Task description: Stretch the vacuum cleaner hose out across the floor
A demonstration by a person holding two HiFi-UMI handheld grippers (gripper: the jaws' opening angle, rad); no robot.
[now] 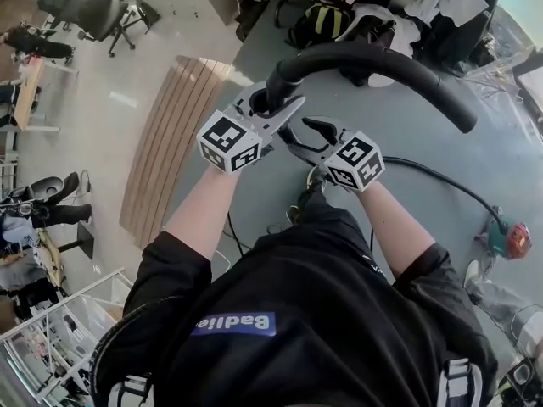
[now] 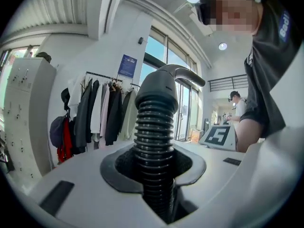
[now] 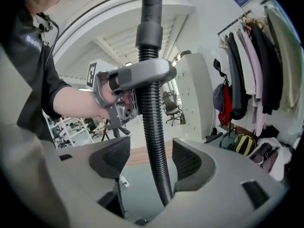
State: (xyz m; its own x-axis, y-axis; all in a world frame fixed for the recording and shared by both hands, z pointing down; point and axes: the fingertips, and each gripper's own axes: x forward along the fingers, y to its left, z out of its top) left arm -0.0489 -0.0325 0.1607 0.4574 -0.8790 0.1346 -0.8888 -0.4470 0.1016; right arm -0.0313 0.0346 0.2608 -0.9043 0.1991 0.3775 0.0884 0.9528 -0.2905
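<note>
Your left tool [image 1: 268, 108] is clamped on the hose [image 1: 382, 62]. In the left gripper view the ribbed black tube stands upright between its jaws, pressed on both sides, and ends above in a smooth curved handle piece [image 2: 166, 82]. In the head view that smooth part arcs from the left tool up and out to the right. It is held in the air above the floor [image 1: 501, 155], in front of your chest.

Your right tool [image 1: 299, 134] sits just to the right of the left one, close beside it, and it grips nothing. Its jaws stand wide apart. In the right gripper view the ribbed hose runs between them, clear of the left pad [image 3: 111, 158] and close against the right pad [image 3: 187, 161]; you cannot tell whether it touches that one. The same view shows the left tool holding the hose farther along, beyond the right tool's jaws.

A wooden panel [image 1: 170, 142] lies on the floor to the left. A thin cable [image 1: 450, 179] trails over the floor at the right. Coats [image 2: 102, 110] hang on a rack by the far wall.
</note>
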